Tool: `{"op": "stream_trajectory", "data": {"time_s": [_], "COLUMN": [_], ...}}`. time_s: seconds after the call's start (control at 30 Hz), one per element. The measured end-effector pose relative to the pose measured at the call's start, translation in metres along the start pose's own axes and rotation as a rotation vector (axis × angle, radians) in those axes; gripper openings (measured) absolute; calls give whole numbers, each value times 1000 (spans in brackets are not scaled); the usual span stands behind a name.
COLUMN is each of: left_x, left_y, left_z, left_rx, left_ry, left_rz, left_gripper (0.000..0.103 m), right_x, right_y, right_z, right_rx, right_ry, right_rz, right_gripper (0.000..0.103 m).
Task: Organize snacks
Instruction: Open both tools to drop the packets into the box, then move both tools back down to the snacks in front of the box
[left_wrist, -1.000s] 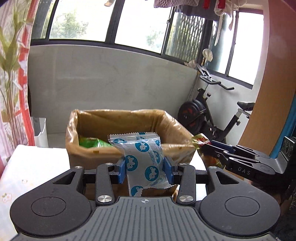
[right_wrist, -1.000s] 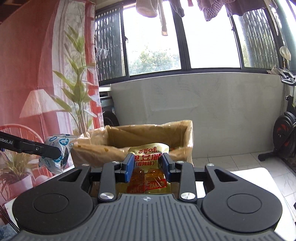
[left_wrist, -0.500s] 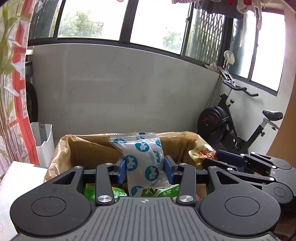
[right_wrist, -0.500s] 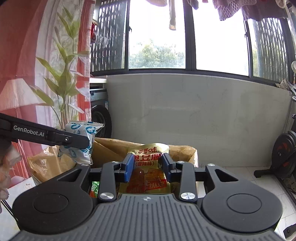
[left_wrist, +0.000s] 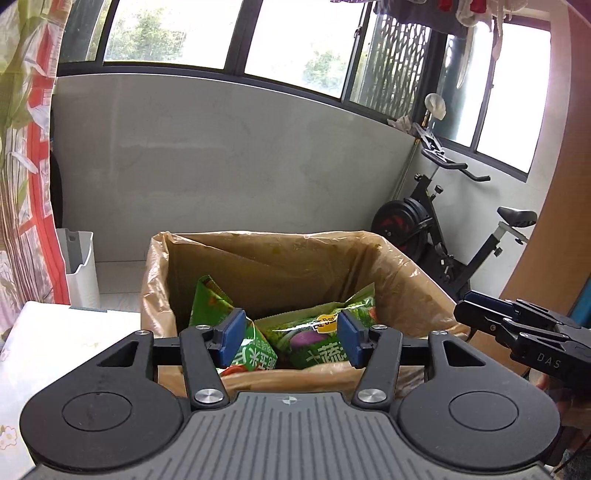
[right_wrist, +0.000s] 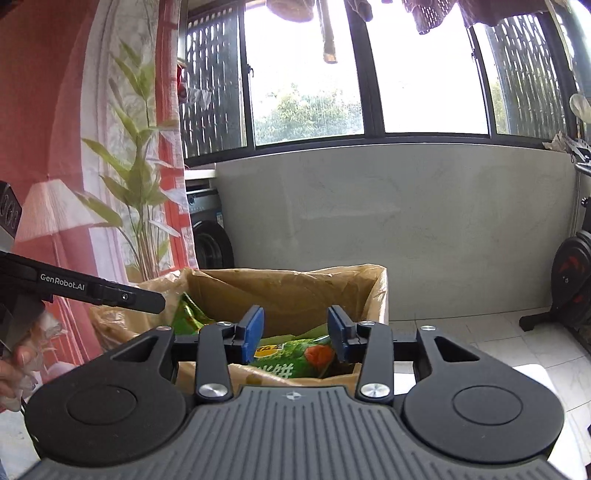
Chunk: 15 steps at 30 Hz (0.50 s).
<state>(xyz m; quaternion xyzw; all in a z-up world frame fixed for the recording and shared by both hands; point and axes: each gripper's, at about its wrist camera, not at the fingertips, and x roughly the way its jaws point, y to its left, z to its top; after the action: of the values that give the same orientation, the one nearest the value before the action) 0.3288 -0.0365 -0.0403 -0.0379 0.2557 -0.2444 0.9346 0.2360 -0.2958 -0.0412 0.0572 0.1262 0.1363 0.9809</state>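
A cardboard box lined with a brown plastic bag (left_wrist: 295, 258) stands ahead, also in the right wrist view (right_wrist: 295, 291). Green snack packets (left_wrist: 317, 339) lie inside it, and show in the right wrist view (right_wrist: 295, 356). My left gripper (left_wrist: 291, 341) is open and empty above the box's near edge. My right gripper (right_wrist: 295, 334) is open and empty over the box too. The white-and-blue packet and the orange packet are not visible. The right gripper shows at the right of the left wrist view (left_wrist: 517, 332); the left one at the left of the right wrist view (right_wrist: 92, 291).
A white table (left_wrist: 66, 350) holds the box. A white bin (left_wrist: 79, 266) stands left on the floor. An exercise bike (left_wrist: 443, 236) is at the right. A red patterned curtain (right_wrist: 92, 147) hangs left, a washing machine (right_wrist: 207, 236) behind it.
Both grippers opened over the box. The white-and-blue packet left my left gripper and the orange packet left my right gripper. Both views now look further down into the box.
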Motion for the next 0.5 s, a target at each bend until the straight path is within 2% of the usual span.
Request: {"op": "stream_trajectory", "data": {"time_s": [0.13,0.23,0.37,0.5], "left_x": [-28,-43,-50,-37], "left_y": [10,13,13,9], "left_z": [-20,-40,-68,-91], "left_rx": [-25,-62,-127,-115], "left_ry": [-15,-19,-6,48], "left_rz": [-6,-14,-45,-21], "left_gripper": [56,52,52,47], "right_x": [-24,-34,-35,-24], "right_y": [6,11,19,22], "right_z": [-20,-37,-61,-87], "right_rx": [45,71,58,53], "right_ry": [-29,-17,60,166], "right_rz": [4,5,27,36], "right_gripper": [42,42,42,42]}}
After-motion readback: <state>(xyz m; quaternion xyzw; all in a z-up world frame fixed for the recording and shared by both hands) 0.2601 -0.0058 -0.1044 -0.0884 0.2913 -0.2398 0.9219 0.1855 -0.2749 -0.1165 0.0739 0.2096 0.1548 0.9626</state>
